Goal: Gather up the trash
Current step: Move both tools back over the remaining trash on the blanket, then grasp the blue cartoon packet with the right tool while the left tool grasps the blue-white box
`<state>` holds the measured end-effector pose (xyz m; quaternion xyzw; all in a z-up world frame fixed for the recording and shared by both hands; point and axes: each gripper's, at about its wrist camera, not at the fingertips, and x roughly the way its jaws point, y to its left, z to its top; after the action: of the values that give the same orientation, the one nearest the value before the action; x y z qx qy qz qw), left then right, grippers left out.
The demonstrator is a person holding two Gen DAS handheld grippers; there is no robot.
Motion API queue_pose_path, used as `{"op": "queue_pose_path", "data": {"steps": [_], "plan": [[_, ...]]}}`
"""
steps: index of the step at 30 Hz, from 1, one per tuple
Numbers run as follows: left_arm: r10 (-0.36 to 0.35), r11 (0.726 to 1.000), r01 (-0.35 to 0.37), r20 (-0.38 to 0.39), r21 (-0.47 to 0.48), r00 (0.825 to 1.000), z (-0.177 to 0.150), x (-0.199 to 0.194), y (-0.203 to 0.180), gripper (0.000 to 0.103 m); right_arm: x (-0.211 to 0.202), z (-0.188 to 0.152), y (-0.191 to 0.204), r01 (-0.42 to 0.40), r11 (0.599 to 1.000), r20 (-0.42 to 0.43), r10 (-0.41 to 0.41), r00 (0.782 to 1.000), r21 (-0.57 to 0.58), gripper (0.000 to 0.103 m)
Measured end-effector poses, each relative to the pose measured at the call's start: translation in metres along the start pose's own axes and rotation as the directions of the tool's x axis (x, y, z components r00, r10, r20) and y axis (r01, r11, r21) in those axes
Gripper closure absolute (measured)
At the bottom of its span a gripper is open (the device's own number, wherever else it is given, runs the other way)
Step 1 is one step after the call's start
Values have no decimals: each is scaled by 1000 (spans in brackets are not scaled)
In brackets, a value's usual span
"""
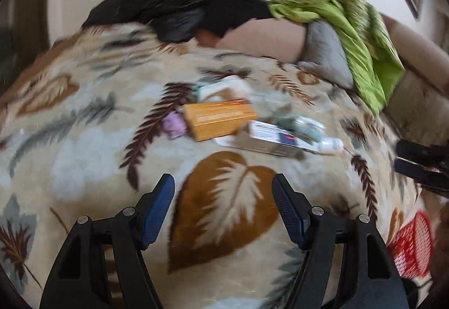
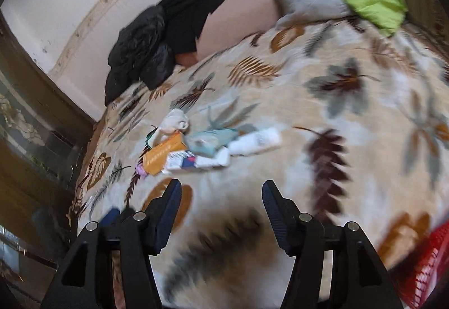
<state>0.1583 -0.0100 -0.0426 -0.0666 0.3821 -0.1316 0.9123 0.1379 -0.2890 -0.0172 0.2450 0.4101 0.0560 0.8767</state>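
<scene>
Your left gripper (image 1: pixel 223 182) hangs over the leaf-patterned blanket (image 1: pixel 84 124) on the bed with its jaws spread wide and nothing between them; your right gripper (image 2: pixel 221 191) is just as wide apart and just as empty. The trash lies in one loose heap on the blanket ahead of both grippers, touched by neither. In the left view you can pick out an orange box (image 1: pixel 220 119), a small purple wad (image 1: pixel 174 125) just beside its left end, a white and blue carton (image 1: pixel 273 138) overlapping its right end, and a white tube (image 1: pixel 331 145) at the far right of the heap. Motion blur smears all of it, so the print on the boxes cannot be read and the pale pieces behind the orange box are hard to tell apart. A red mesh basket (image 1: pixel 412 244) sits at the lower right, cut off by the frame edge in both views. Further back, a black garment (image 1: pixel 174 3) and a green cloth (image 1: pixel 350 17) draped over a grey pillow (image 1: pixel 325 53) lie against the wall. The dark shape at the right edge of the left view is too cropped to make out.
</scene>
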Motion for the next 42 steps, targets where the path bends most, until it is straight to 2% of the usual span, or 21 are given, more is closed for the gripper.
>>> {"op": "queue_pose_path", "data": {"steps": [3,6,12,14,16,17,22,24,27,29,30,32,33,35,36,37,42], "plan": [[33,999,-33,14,-26,999,1,-1,14,32,41,22,22,44,999,-35,-44,998,-3,39],[45,999,-44,12,-24,999,2,0,21,32,78,40,38,129,992,-50,-130,990,-15,39],[51,999,-51,-5,-8,999,-1,2,27,32,132,56,46,247,968,-137,-250,959,-39,39],[51,999,-51,-10,-1,999,-2,3,28,32,141,55,49,268,961,-151,-274,950,-62,43],[49,999,-49,-9,6,999,-1,3,28,32,145,53,54,286,951,-141,-300,943,-114,58],[47,999,-47,-9,4,999,-1,2,29,32,146,52,55,289,948,-143,-307,941,-132,61],[14,999,-15,-21,-52,1000,1,2,38,32,135,32,57,194,967,-168,-221,961,-163,68],[-5,996,3,-30,-84,1000,1,3,42,32,125,17,60,116,980,-193,-146,970,-159,69],[-33,992,27,-46,-124,998,0,4,46,32,109,-5,60,-6,992,-236,-24,971,-126,69],[-57,988,49,-56,-146,997,-1,6,47,32,101,-16,56,-108,992,-283,85,955,-64,70],[-68,986,58,-61,-157,996,-2,7,47,32,97,-24,53,-171,985,-310,157,938,-17,70],[-89,980,75,-69,-183,994,-3,7,48,32,89,-32,46,-231,972,-317,229,920,34,71],[-98,978,83,-72,-192,993,-3,8,48,32,81,-33,41,-248,967,-292,254,922,59,71],[-112,973,95,-71,-210,991,-4,8,47,32,67,-33,32,-241,969,-229,247,942,52,71],[-113,973,97,-65,-210,991,-3,7,46,32,57,-33,29,-217,976,-182,218,959,22,70],[-109,975,96,-55,-198,992,-2,5,43,32,50,-34,26,-203,979,-154,202,967,8,70],[-70,995,71,19,-68,997,17,-1,17,32,31,-42,2,-209,978,-43,210,977,15,70]]}}
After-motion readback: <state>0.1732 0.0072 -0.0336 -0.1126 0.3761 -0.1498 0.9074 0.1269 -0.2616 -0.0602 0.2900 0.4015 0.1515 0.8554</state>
